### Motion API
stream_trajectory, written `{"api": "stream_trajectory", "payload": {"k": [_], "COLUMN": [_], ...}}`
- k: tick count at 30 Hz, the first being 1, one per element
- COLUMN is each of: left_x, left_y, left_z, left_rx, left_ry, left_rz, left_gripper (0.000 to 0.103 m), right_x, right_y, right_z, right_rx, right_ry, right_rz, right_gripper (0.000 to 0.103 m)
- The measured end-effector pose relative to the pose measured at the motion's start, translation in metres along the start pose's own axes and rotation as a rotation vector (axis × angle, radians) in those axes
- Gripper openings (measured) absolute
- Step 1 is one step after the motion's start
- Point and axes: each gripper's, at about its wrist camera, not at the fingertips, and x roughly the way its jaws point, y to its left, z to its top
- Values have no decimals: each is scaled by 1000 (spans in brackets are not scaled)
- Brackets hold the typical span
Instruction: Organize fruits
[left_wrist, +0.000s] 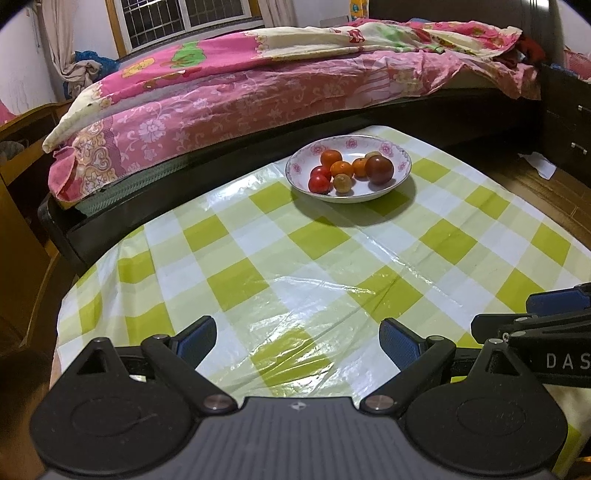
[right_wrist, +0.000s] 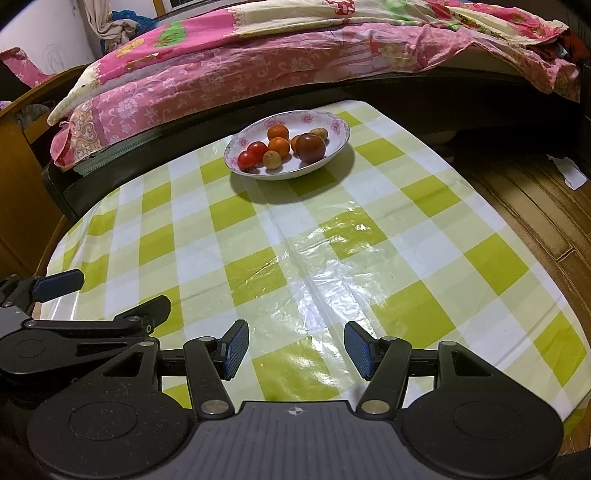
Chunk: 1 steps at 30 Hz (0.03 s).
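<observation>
A white floral bowl (left_wrist: 400, 152) (right_wrist: 341, 125) stands at the far side of the green-checked table (left_wrist: 295, 266) (right_wrist: 295, 240). It holds several small fruits: red tomatoes (left_wrist: 319, 182) (right_wrist: 246, 159), orange fruits (left_wrist: 341, 169) (right_wrist: 279, 146), a yellowish one (left_wrist: 342, 183) (right_wrist: 272, 160) and a large dark red one (left_wrist: 379, 169) (right_wrist: 310, 147). My left gripper (left_wrist: 298, 338) is open and empty, low over the near table. My right gripper (right_wrist: 296, 349) is open and empty too. Each gripper shows at the edge of the other's view: the right one (left_wrist: 532, 317), the left one (right_wrist: 107, 291).
A bed with a pink floral quilt (left_wrist: 258, 85) (right_wrist: 258, 62) runs along the table's far side. A wooden cabinet (left_wrist: 22, 155) stands at the left. A dark drawer unit (left_wrist: 569, 122) and wooden floor (right_wrist: 535, 206) with a white paper scrap (left_wrist: 539, 164) lie at the right.
</observation>
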Motion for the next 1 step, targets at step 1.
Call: {"api": "stream_trajectory", "payload": {"k": [1], "left_x": [0], "left_y": [0], "left_z": [1], "left_rx": [3], "left_ry": [-1], "left_rz": [-3], "left_gripper": [102], "right_x": [0], "right_y": [0], "right_z": [0], "right_rx": [1], "right_ry": [-1], "right_rz": [-1], "right_gripper": [55]}}
